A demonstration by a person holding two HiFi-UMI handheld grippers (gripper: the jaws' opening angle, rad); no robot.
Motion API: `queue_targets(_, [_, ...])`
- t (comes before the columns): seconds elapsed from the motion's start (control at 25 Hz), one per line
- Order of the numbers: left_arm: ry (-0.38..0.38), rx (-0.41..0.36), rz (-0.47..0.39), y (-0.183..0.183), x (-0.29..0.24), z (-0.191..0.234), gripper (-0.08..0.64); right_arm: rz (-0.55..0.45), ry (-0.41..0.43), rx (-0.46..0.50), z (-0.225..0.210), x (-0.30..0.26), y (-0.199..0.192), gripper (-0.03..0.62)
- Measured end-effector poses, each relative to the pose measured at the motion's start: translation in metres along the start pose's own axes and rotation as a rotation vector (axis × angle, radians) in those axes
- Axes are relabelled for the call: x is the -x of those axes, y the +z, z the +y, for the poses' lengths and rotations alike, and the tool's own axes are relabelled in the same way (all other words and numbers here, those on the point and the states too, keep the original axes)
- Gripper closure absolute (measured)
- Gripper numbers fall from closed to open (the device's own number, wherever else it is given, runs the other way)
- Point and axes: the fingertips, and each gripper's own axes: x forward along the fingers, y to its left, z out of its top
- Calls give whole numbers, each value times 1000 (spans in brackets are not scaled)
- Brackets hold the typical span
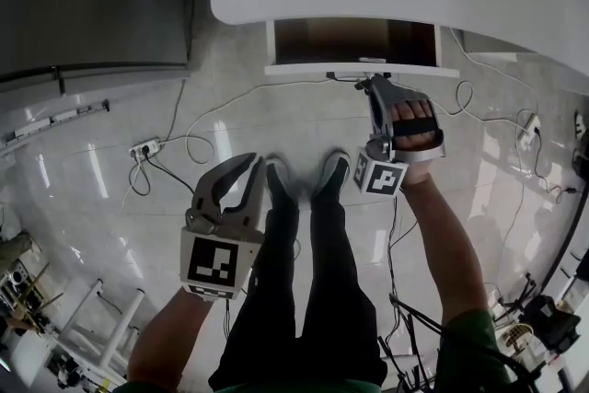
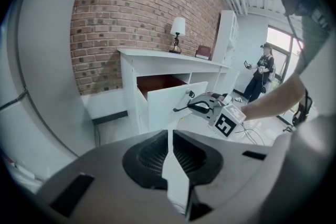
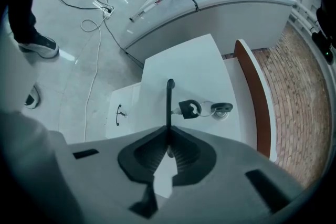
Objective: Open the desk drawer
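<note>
With its handle point(image 3: 169, 102) clamped in the right hand-held gripper point(image 3: 168, 132), the left hand-held gripper point(image 2: 169, 135) closed empty, the part-open drawer point(image 1: 361, 69) is to be pulled outward.

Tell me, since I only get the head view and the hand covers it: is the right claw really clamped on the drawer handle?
Observer: Yes. The right gripper view shows the right claw shut on the dark handle.
Operator: Anything close that could snag?
Observer: A black key with a ring sits on the drawer front just beside the handle, apart from the claw.
Operator: And the left claw?
Observer: The left claw is shut on nothing, facing the desk.
</note>
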Motion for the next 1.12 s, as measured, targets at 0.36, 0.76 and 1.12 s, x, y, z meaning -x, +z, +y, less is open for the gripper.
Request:
queue_targets(0.36, [5,25,13,-6,7,4,534,3,-4,-29,11,16,4,574])
queue_targets(0.76, [1,59,30,0,6,1,534,17,1,-42,33,17,1,568])
queue_targets(1.12, [-11,63,43,0,-2,-3,534,34,29,-116,45,14,0,502])
